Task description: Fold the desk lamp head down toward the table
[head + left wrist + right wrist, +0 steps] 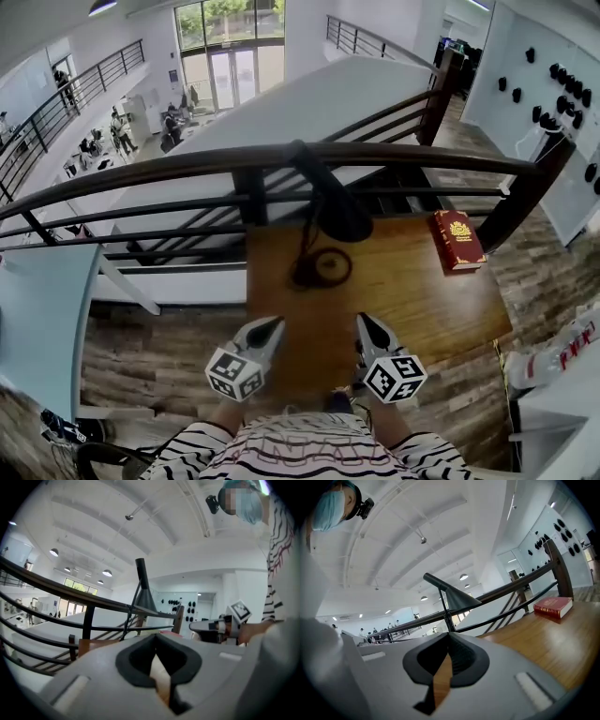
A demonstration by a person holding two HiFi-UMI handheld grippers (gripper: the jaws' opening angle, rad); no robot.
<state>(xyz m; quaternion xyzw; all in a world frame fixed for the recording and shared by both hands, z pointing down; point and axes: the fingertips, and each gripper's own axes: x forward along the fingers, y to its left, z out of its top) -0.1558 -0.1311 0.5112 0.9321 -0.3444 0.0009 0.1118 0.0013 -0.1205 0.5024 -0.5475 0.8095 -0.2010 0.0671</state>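
A black desk lamp stands at the back of the wooden table (412, 291), its round base (322, 267) on the wood and its cone head (339, 211) up at the end of a slanted arm. The head also shows in the left gripper view (144, 599) and the right gripper view (459, 599), ahead of the jaws and apart from them. My left gripper (277, 322) (157, 637) and right gripper (361, 319) (449, 637) hover side by side over the table's near edge. Both are shut with nothing between the jaws.
A red book (457, 240) (553, 606) lies at the table's back right corner. A dark railing (187, 169) runs right behind the table, with an open drop beyond it. White desks stand at the left and lower right.
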